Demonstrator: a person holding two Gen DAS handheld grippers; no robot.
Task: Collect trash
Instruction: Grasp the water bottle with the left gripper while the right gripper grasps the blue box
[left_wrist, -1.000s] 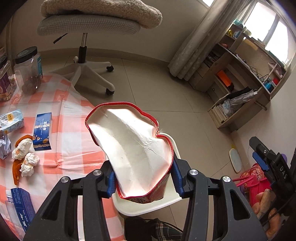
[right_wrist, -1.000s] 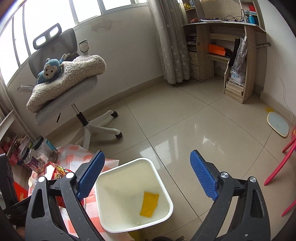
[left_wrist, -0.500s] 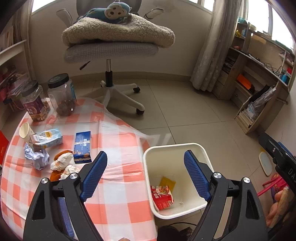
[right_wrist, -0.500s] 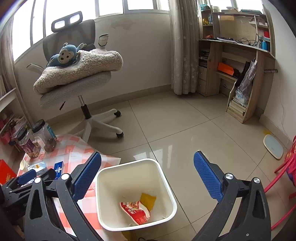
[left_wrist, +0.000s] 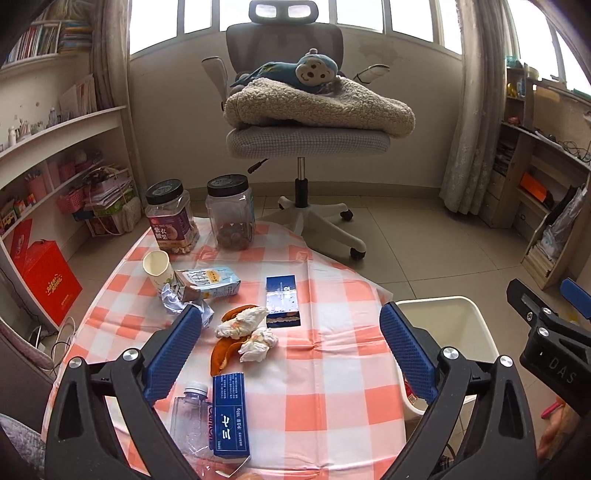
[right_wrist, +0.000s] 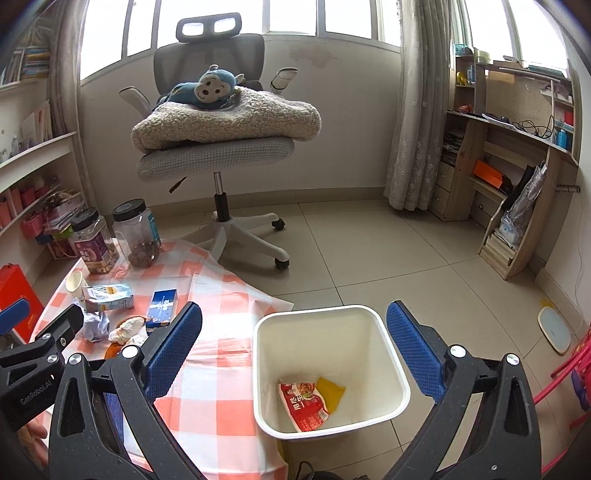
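Now the left tool stands wide open and empty over the table, its jaws having just spread with nothing between them, and the right tool gapes just as wide and empty above the bin, where the red wrapper already lies. Remaining trash sits straight ahead of the left tool and near it: crumpled tissues on orange peel, with a blue box just below pointing its long axis toward the tool. By my reading the left hand is the nearer one; the bin stands off the table's right edge.
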